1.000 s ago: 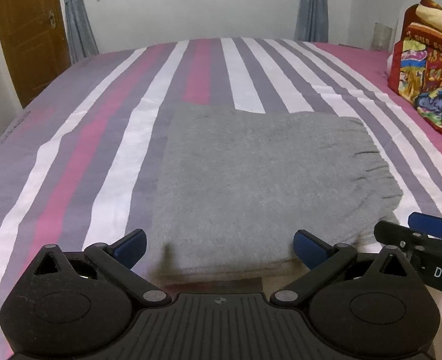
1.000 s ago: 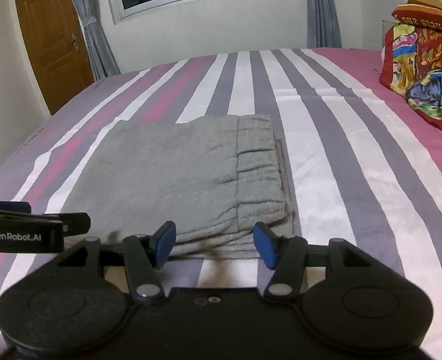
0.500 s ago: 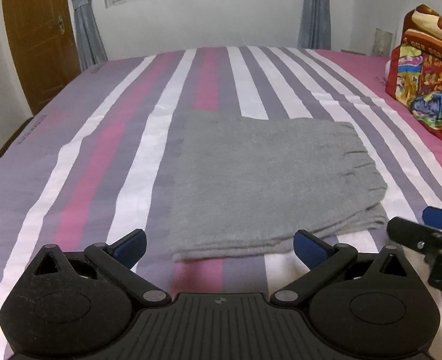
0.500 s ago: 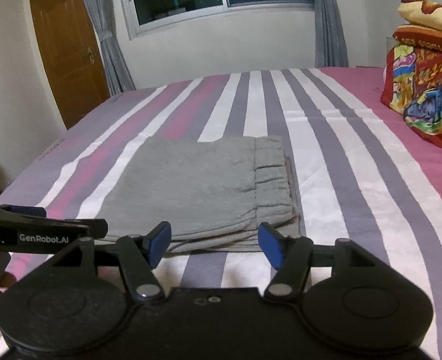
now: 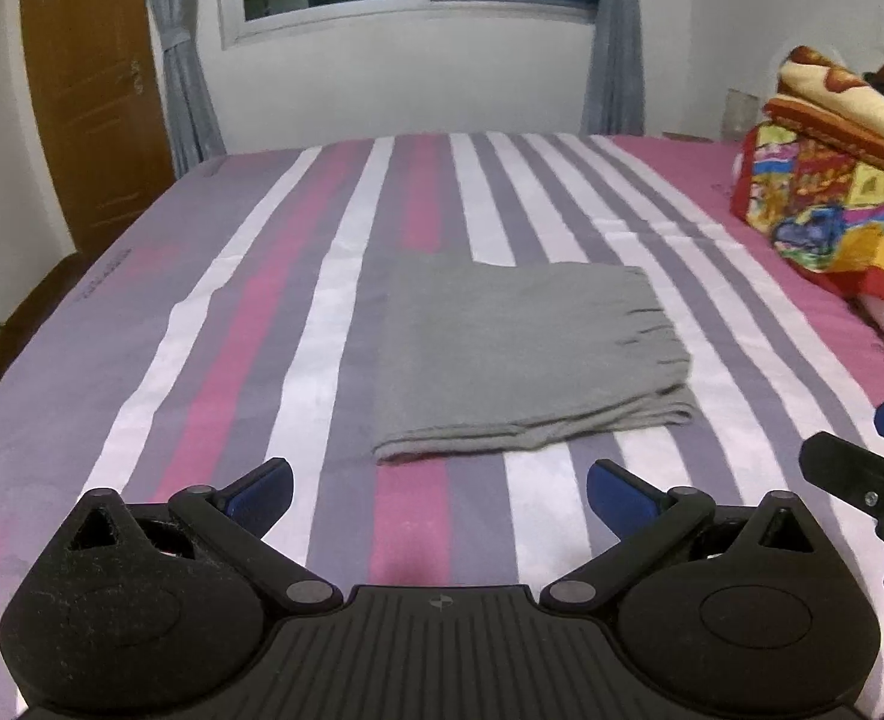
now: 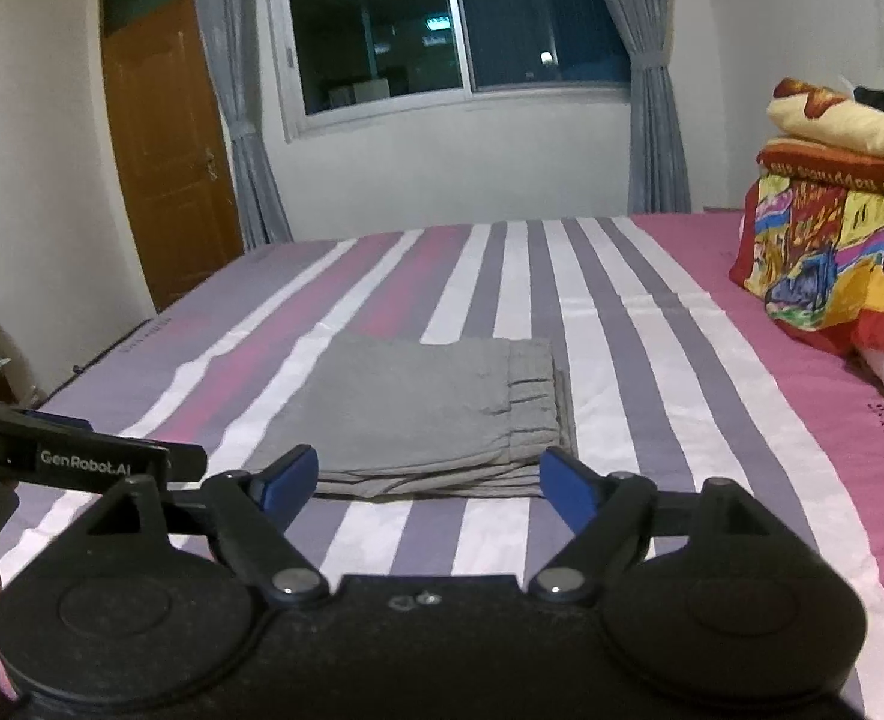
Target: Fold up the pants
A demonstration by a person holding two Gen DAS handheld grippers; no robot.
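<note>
Folding progress: the grey pants (image 5: 520, 354) lie as a compact, roughly square stack of several layers, edges fairly well lined up; judged from this, the folding looks finished or nearly so.
Left to do: at most a light tidy of the near edge, where the layers fan out a little; nothing else seems outstanding.
Pants position: flat on the bed (image 5: 297, 396), about mid-width, with the gathered waistband along the right side of the stack; in the right wrist view the pants (image 6: 417, 414) sit just beyond the fingertips.
Left tool (image 5: 438, 489): spread wide and empty, clear of the cloth, with bare sheet showing between its blue pads (image 5: 261, 483).
Right tool (image 6: 429, 483): jaws opening, nothing between them; the near edge of the stack shows past the gap, and the pads do not press on it.
Neither tool: holds or touches the pants.
Surface: a sheet striped in pink, white and grey-purple, smooth apart from faint creases.
Bedding: a pile of bright patterned blankets (image 5: 838, 204) at the right side of the bed, well apart from the pants.
Room: white walls, a dark window (image 6: 442, 30) with grey curtains (image 6: 237, 138) tied back, and a brown wooden door (image 6: 165, 150) at the left.
</note>
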